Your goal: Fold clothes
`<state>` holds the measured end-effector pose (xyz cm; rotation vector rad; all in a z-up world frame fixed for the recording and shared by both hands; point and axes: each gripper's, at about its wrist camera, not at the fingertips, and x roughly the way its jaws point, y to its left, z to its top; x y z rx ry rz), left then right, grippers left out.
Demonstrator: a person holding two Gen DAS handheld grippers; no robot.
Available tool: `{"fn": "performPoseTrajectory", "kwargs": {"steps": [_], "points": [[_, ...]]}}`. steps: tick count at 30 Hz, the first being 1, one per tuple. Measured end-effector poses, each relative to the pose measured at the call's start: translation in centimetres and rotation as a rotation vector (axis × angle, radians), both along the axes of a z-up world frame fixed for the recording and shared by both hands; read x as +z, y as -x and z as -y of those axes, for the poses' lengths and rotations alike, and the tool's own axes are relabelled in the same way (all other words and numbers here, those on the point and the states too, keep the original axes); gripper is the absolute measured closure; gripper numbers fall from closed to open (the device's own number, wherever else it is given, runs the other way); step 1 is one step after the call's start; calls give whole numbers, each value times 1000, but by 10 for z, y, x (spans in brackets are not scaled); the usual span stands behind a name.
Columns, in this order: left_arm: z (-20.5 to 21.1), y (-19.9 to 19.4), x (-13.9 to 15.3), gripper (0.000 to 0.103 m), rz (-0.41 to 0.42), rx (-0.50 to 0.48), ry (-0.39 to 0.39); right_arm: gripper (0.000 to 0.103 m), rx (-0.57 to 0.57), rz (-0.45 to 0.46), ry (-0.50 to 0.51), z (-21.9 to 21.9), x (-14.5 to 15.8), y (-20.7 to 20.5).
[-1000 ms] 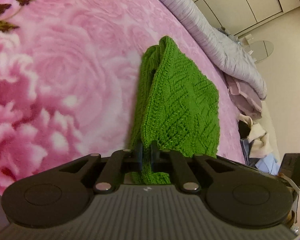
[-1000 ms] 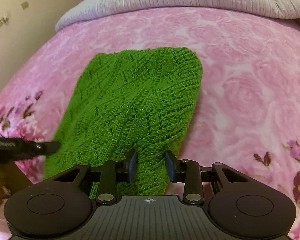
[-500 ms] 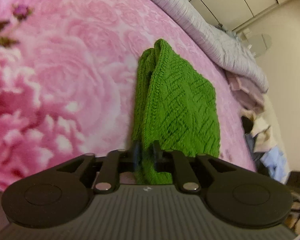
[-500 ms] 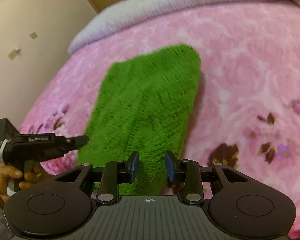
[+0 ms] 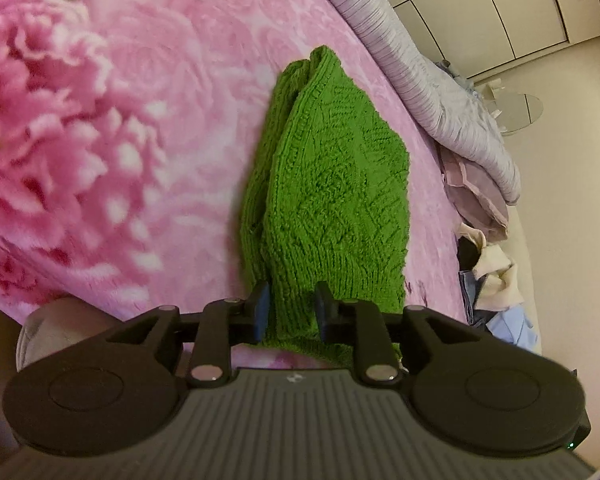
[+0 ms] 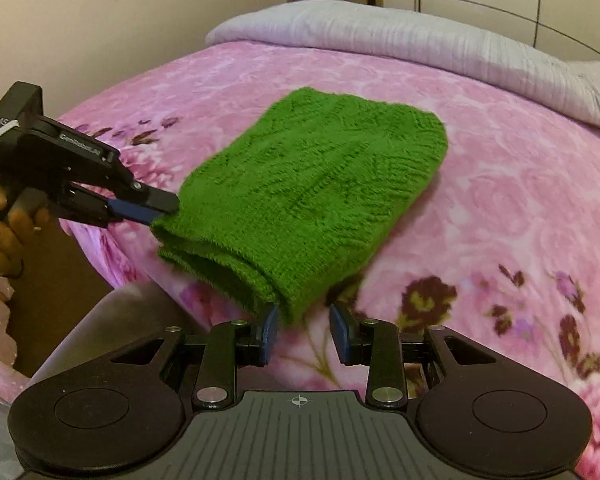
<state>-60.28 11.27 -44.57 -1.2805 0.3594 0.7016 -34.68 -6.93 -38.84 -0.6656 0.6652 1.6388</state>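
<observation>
Folded green knit on the pink floral bed, long axis running from the near edge toward the far pillow end. Near hem between the jaws of the left gripper — opening, pads no longer pressing. Right gripper just off the near right corner — jaws apart, empty.

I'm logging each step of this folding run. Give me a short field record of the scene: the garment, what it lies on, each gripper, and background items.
garment: green knitted garment, folded, lying flat
surface: pink floral blanket on a bed
left gripper: jaws opening, garment's near edge between them, pads no longer pressing
right gripper: open, nothing between the jaws, just off the garment's near corner
hand: holds the left gripper's handle
background: grey striped quilt at the bed's far side; pile of clothes beside the bed
</observation>
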Motion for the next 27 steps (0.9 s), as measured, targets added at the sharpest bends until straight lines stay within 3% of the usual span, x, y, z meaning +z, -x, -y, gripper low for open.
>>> {"fn": "performPoseTrajectory", "kwargs": {"steps": [17,20,22,27], "points": [[-3,-5,-7,84,-14,-3,2,74,118,108,-12,-20,-11,14],[-2,-6,-7,84,-17,-5,-1,86,122,114,-11,-24,-14,12],[-3,-5,-8,84,-16,-6,2,100,128,110,-21,-24,-15,10],[-2,-3,-8,84,-19,-7,1,102,224,139,-70,-15,-9,8]]}}
